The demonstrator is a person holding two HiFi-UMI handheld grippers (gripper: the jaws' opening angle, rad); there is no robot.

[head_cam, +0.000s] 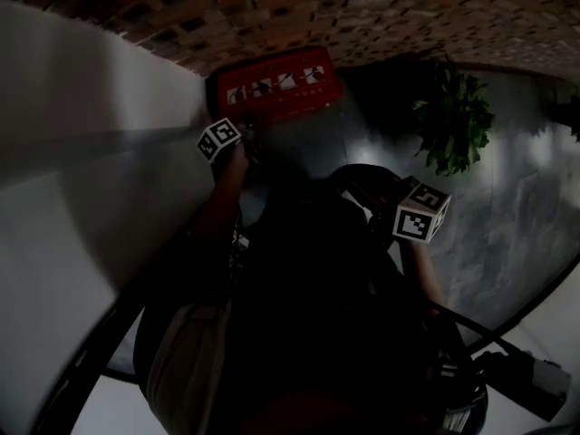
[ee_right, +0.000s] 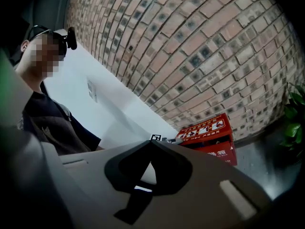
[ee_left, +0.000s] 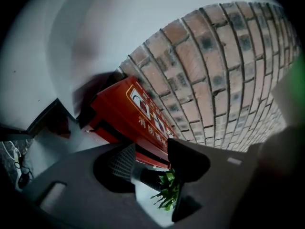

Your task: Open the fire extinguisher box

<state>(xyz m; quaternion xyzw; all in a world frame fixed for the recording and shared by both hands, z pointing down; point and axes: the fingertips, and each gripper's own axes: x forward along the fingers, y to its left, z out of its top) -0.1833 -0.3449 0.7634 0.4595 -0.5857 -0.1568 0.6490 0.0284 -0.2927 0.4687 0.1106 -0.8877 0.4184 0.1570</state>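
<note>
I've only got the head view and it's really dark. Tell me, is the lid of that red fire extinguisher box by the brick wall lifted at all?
Observer: Yes. The right gripper view shows a dark gap between the lid and the front of the fire extinguisher box.
Operator: Are the left gripper's jaws clamped on it?
Observer: No. In its own view the left gripper has its jaws apart. A red edge of the box crosses the gap between them, unclamped.
Operator: And the right one?
Observer: The right gripper has its jaw tips together with nothing between them, and it is well apart from the box.
</note>
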